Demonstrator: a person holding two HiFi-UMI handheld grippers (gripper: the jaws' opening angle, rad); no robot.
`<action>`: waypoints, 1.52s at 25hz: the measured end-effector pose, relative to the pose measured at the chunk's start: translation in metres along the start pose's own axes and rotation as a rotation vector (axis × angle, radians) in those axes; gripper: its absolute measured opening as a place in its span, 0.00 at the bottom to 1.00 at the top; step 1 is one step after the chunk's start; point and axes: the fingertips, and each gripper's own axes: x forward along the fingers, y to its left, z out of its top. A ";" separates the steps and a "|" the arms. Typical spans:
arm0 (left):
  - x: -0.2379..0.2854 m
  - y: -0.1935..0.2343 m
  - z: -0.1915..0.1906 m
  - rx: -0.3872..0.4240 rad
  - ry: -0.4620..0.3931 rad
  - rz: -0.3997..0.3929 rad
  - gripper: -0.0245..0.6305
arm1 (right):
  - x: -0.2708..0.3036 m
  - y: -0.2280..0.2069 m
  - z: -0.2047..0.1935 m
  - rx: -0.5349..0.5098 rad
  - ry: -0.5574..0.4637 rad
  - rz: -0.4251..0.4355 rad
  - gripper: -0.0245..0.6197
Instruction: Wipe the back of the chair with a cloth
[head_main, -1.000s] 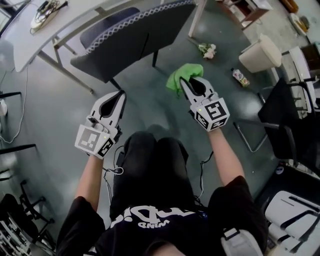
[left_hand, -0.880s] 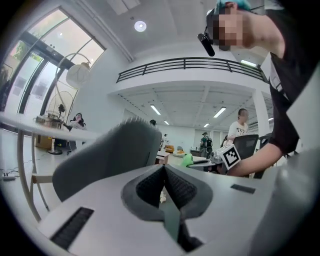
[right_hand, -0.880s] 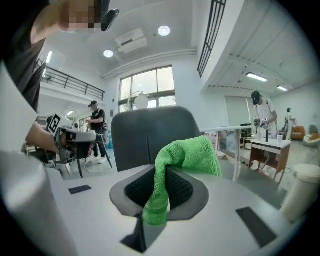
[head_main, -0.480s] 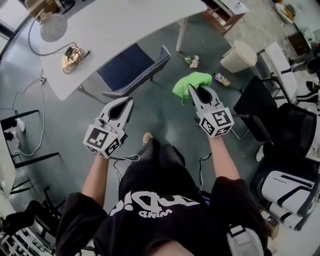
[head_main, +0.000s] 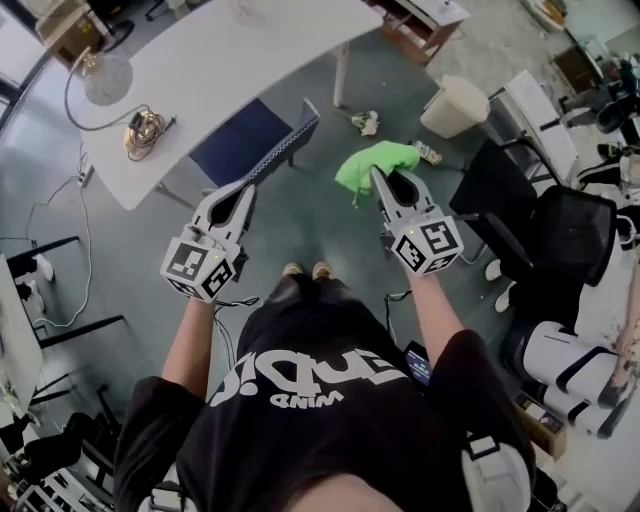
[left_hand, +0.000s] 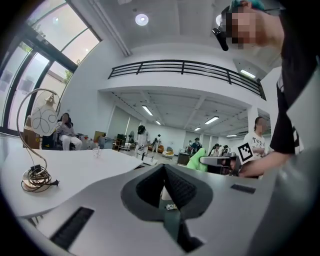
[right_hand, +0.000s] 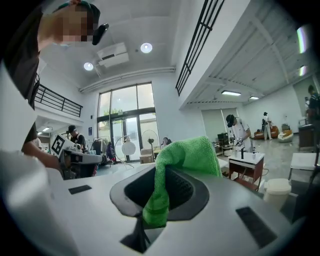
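A navy chair (head_main: 255, 148) with a patterned edge on its back stands half under the white desk (head_main: 240, 60), ahead of me in the head view. My right gripper (head_main: 378, 176) is shut on a green cloth (head_main: 373, 164), which bunches over its tip; in the right gripper view the green cloth (right_hand: 185, 160) hangs between the jaws. My left gripper (head_main: 243, 193) is shut with nothing in it and hovers just in front of the chair's back. In the left gripper view the left gripper (left_hand: 164, 170) shows its jaws closed together.
A cream waste bin (head_main: 454, 104) and litter (head_main: 366, 122) lie right of the desk. Black office chairs (head_main: 545, 230) crowd the right side. A lamp (head_main: 107, 75) and coiled cable (head_main: 146, 127) rest on the desk. Cables trail on the floor at left.
The person has risen from a crouch to standing, so the chair and desk now look smaller and farther. Both grippers rose with them; the cloth stays clamped in the right one.
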 end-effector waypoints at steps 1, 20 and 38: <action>-0.002 -0.001 0.002 0.002 -0.001 0.006 0.04 | -0.005 0.000 0.003 -0.003 -0.008 -0.007 0.11; -0.031 -0.008 -0.037 -0.060 -0.045 0.183 0.04 | -0.075 0.009 -0.060 0.069 0.018 -0.125 0.11; -0.021 -0.005 -0.053 -0.060 -0.052 0.265 0.04 | -0.063 0.016 -0.084 0.059 0.058 -0.110 0.11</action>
